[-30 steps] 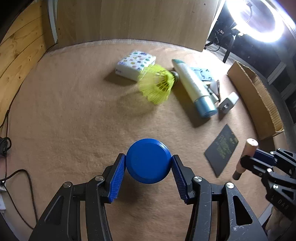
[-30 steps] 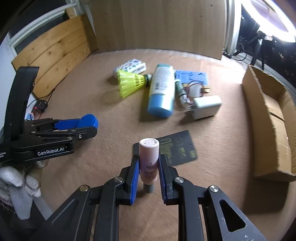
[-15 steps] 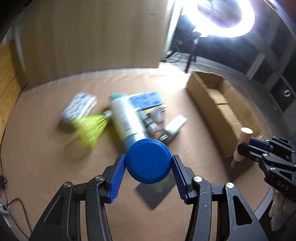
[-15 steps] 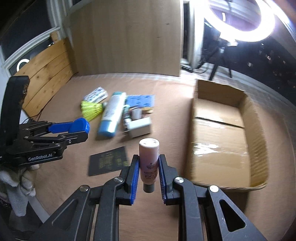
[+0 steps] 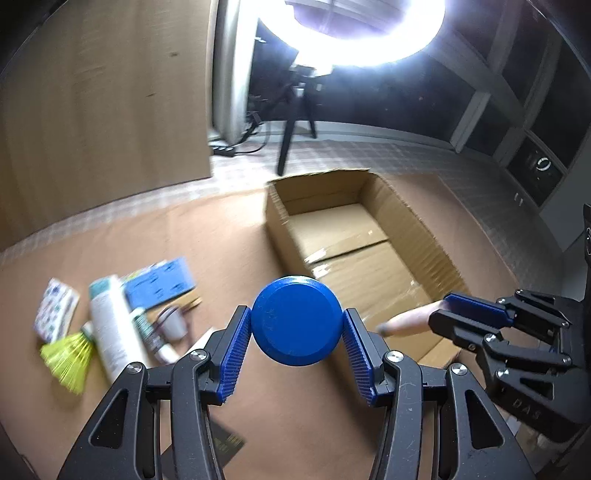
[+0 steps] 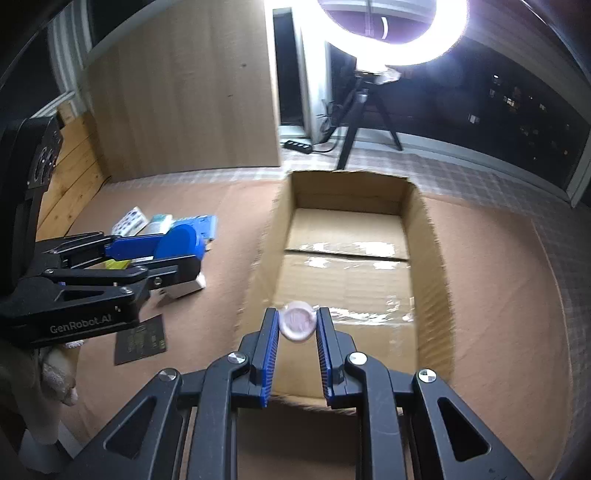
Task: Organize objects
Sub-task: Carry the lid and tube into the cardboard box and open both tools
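Brown felt covers the worktop [image 5: 110,236], with a ring light [image 6: 391,33] glaring behind it. Far left of my left tool lie the leftovers: a patterned packet [image 5: 55,310], a yellow shuttlecock [image 5: 68,360], a white tube [image 5: 112,328] and a blue card [image 5: 160,282], close together, and a dark card [image 6: 140,341] nearer me.

My left tool [image 5: 295,332] stands about half open, its pads pressed on either side of a round blue cap [image 5: 295,321]. I judge it hard, smooth plastic, light and rigid, likely to slip if I loosen; gripping across its widest part, as now, seems best.

Ahead and right of it sits the open box [image 6: 428,258], empty as far as I can see.

My right tool [image 6: 297,326] is nearly closed, clamped on a small pink bottle [image 6: 297,321], which hangs over the box's near end. It looks light and stiff, slightly slick; the hold on its narrow body suits it. Letting go low should keep it from bouncing.
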Available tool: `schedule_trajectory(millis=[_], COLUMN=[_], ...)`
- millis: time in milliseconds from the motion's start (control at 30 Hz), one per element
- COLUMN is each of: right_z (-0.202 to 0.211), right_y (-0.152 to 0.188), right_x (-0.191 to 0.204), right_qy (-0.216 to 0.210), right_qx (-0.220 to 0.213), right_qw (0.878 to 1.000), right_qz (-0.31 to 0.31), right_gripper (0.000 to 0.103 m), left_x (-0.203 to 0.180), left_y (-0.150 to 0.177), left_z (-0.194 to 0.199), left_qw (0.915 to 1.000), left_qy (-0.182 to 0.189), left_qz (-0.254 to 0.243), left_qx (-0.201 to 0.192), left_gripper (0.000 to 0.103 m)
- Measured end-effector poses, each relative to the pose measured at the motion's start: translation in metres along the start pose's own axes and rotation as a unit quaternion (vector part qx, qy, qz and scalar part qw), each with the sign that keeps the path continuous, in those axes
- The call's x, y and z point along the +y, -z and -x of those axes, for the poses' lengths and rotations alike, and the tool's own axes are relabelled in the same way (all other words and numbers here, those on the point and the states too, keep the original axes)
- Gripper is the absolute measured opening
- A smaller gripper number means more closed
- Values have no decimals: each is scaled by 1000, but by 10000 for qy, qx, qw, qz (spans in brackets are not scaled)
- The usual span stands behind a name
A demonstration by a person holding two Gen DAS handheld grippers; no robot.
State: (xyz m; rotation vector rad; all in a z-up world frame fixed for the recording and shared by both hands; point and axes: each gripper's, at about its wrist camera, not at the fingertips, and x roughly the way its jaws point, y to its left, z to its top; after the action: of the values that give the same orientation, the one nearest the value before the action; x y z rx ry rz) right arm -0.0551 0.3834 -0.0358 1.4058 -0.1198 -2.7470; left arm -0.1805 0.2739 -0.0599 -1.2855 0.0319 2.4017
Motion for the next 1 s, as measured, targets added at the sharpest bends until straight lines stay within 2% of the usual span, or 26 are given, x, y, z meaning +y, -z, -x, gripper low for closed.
schedule_trajectory(millis=[333,367,400,467,500,567,700,867,1000], right_z=[-9,-8,-7,-7,-7,-7,-6,-6,-4], right_y=[-6,-5,-4,-4,-3,-2,0,0,1], right_x=[-39,-41,-42,-45,-45,-47,-50,-46,-40], right_qy=[85,78,81,65,58,98,132,148,75], right_qx=[22,17,8,21,32,17,-5,-5,-42], right_qw=[9997,9996,9996,9996,9996,9994,9991,9989,9989], right_qz=[-223,-254,-268,-286,-289,-319,-411,-449,-472], right_gripper=[13,14,14,21,29,36,43,45,52], left_x=[-45,-47,-49,-51,-52,-51,-44,-32,-18], left_y=[-27,-28,-29,-31,-31,-32,-32,-28,-21], left_z=[-49,-52,-54,-54,-54,-53,-47,-31,-18], left_qw=[9993,9993,9992,9992,9993,9994,9996,9997,9998], left_qy=[120,141,161,154,145,103,60,-2,-40], left_qz=[-320,-307,-312,-327,-330,-328,-272,-225,-167], left_qx=[177,180,179,142,122,101,65,-7,-32], left_gripper=[54,56,63,71,72,72,72,72,71])
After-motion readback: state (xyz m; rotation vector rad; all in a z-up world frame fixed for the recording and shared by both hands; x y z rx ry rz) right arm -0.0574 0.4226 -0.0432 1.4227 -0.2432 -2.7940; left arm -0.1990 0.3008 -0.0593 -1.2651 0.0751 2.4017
